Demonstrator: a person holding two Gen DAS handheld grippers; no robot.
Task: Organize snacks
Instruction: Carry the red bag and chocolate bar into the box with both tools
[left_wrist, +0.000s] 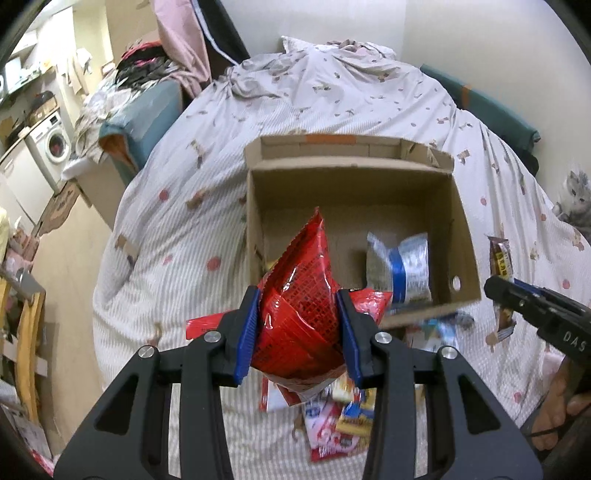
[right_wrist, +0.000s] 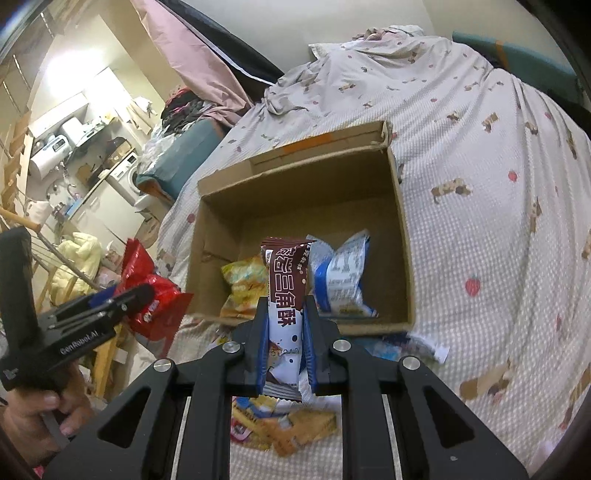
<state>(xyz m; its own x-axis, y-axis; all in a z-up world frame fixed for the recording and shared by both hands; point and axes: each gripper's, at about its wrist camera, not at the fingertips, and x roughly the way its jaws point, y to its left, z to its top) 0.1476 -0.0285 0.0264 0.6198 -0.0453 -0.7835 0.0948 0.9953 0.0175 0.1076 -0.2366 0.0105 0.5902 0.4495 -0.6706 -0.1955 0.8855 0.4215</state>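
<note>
In the left wrist view, the left gripper (left_wrist: 300, 325) is clamping a red snack bag (left_wrist: 301, 295) between its blue pads, the jaws pressed narrow into the crinkled foil. The bag is pointing toward twelve o'clock, its tip overlapping the near left corner of the cardboard box (left_wrist: 463, 236), which is sitting open on the bed (left_wrist: 177, 229). Inside the box, at about two o'clock from the bag, a blue-and-white packet (left_wrist: 402, 269) is lying near the front wall. Loose snacks (left_wrist: 332, 417) are lying on the bed below the jaws, at six o'clock. At three o'clock the right gripper (left_wrist: 498, 290) is entering the picture, carrying a brown bar (left_wrist: 499, 258).

In the right wrist view, the right gripper (right_wrist: 286, 339) is pinching that brown bar (right_wrist: 284, 295) upright, jaws drawn close around its lower half. The box (right_wrist: 404, 229) is lying ahead at twelve o'clock, holding a yellow packet (right_wrist: 242, 284) and the blue-and-white packet (right_wrist: 341, 273). The left gripper (right_wrist: 136, 293) with the red bag (right_wrist: 155, 295) is showing at nine o'clock, outside the box's left wall.

The step in hand seems to be carrying both snacks to the box. The next move probably calls for bringing each over a bare patch of the floor, lowering, then opening the jaws.
</note>
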